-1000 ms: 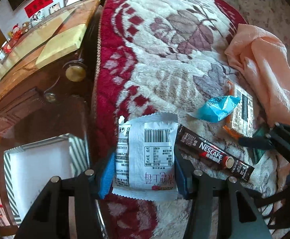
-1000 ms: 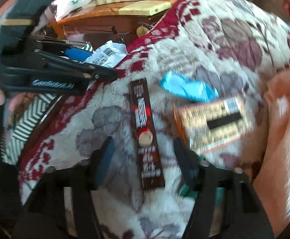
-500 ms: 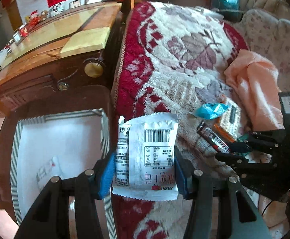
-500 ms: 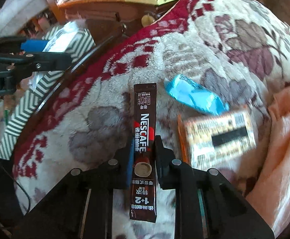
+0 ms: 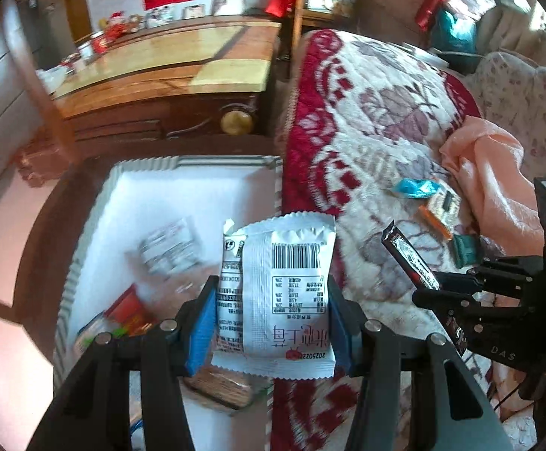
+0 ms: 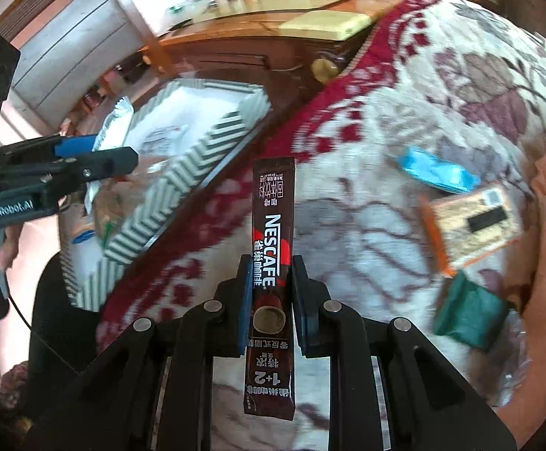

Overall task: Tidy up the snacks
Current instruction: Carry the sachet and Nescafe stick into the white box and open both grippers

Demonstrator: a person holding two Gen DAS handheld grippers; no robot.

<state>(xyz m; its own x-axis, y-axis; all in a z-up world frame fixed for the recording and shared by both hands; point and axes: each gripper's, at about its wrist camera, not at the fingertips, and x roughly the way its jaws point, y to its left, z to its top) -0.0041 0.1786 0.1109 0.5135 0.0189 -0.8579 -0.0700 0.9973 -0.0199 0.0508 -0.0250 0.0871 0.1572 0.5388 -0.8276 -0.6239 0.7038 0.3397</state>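
Lifted off blanket, glossy Nescafe stick clamped in right hand-held gripper, left hand-held gripper clamping crinkly white packet

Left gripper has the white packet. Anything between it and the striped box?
Nothing visible blocks it. The left gripper holds the white barcoded snack packet at the open-topped white box with striped sides, near its wall next to the blanket. Snacks already lie inside; the white floor by them is bare.

Glossy foil sachet; fuzzy plush blanket; polished wood cabinet.
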